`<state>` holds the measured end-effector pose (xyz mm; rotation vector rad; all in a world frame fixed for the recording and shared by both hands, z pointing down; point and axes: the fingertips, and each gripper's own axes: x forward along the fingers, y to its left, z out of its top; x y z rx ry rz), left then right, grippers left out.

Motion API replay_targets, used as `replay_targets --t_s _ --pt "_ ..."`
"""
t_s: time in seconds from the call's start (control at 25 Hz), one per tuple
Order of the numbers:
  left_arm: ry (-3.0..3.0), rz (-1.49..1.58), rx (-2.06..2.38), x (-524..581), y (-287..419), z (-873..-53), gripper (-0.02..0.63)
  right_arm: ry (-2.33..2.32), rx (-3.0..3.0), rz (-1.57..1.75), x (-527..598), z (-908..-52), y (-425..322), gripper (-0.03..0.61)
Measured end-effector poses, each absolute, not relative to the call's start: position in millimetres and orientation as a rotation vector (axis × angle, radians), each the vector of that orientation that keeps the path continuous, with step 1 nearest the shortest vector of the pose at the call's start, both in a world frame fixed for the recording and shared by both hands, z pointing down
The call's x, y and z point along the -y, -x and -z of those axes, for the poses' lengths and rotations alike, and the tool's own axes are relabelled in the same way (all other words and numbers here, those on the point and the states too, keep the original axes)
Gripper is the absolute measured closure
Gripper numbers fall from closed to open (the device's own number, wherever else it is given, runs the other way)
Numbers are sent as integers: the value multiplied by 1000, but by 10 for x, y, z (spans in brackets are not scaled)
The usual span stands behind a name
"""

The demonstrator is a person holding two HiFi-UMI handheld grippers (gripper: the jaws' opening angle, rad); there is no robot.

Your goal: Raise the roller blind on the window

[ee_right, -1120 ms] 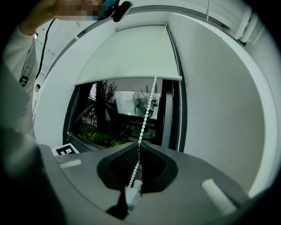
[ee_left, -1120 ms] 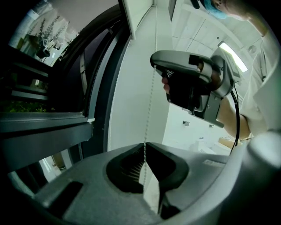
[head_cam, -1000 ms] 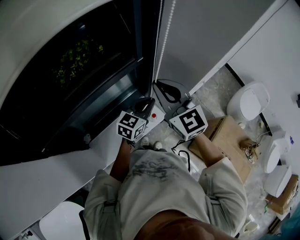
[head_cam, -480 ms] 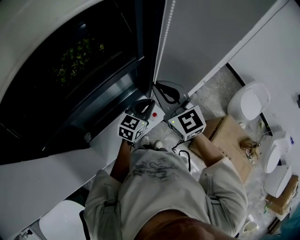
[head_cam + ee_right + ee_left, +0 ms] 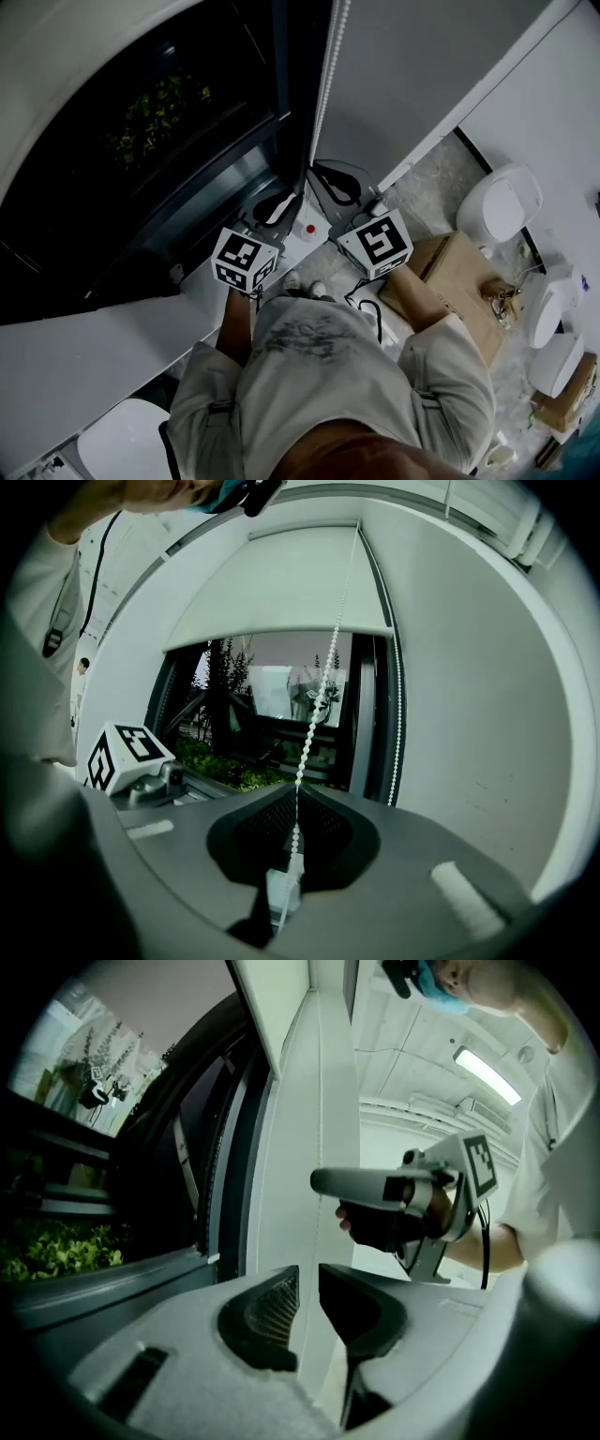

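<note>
The white roller blind (image 5: 281, 602) covers the upper part of the dark window (image 5: 159, 122). Its bead chain (image 5: 325, 84) hangs beside the window frame. My right gripper (image 5: 294, 794) is shut on one strand of the chain (image 5: 314, 705), which runs taut from its jaws up to the blind; the other strand (image 5: 398, 714) hangs free by the wall. My left gripper (image 5: 307, 1302) has just been opening its jaws, and I see nothing between them. It sits left of and below the right gripper (image 5: 323, 1183), near the window frame (image 5: 291, 1129).
A white sill (image 5: 112, 347) runs under the window. A cardboard box (image 5: 459, 281) lies on the floor to the right, with white rounded seats (image 5: 497, 202) beyond it. Green plants (image 5: 225, 766) show outside the glass.
The left gripper has opened its jaws and shifted left, away from the chain and the right gripper. The right gripper has stayed put with the chain in it.
</note>
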<state>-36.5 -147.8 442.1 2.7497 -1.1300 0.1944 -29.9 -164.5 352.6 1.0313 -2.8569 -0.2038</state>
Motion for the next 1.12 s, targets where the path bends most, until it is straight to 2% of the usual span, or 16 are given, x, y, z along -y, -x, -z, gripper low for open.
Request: replay_targets --t_s 0.6,1.0,1.12 --pt "-3015 129 1153 1501 348 -2870 509 -1037 2847 201 1599 -3538 285 565" --pt "-3096 211 1128 1678 107 -2365 500 -1035 2859 205 1576 -3527 299 565" --pt "-3087 233 1134 1701 82 -2331 549 -1033 2860 208 1565 -3527 303 565"
